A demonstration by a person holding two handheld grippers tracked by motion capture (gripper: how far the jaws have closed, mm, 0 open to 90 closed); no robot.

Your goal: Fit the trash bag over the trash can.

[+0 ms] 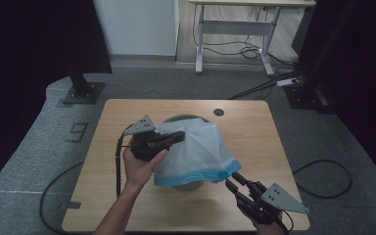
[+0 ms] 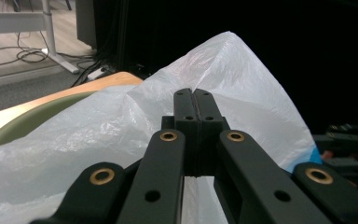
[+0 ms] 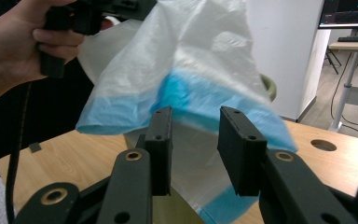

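So the thin white plastic bag with a blue band along its mouth (image 1: 198, 149) sits over the middle of the light wooden bench (image 1: 103, 196), draped on a round olive-green bin (image 1: 180, 119) whose rim peeks out at 12 o'clock and again under the blue hem at 6. The bag's long axis runs from about 11 o'clock down to 5 o'clock in the high view, closed white end up by 11, blue-edged mouth pointing toward 5.

The left gripper (image 1: 176, 137) has its fingers pressed tight together on a pinch of the white film near the top (you can see the plastic bunching right at the tips in the left gripper view). The right gripper (image 1: 229, 179) sits at 5 o'clock, fingers parted to a middling gap, with the blue hem (image 3: 186, 100) hanging just beyond them, not clamped.

Most of the bin is hidden under the bag. The hem is blurry in the right gripper view, so I can't tell if it touches the fingers.
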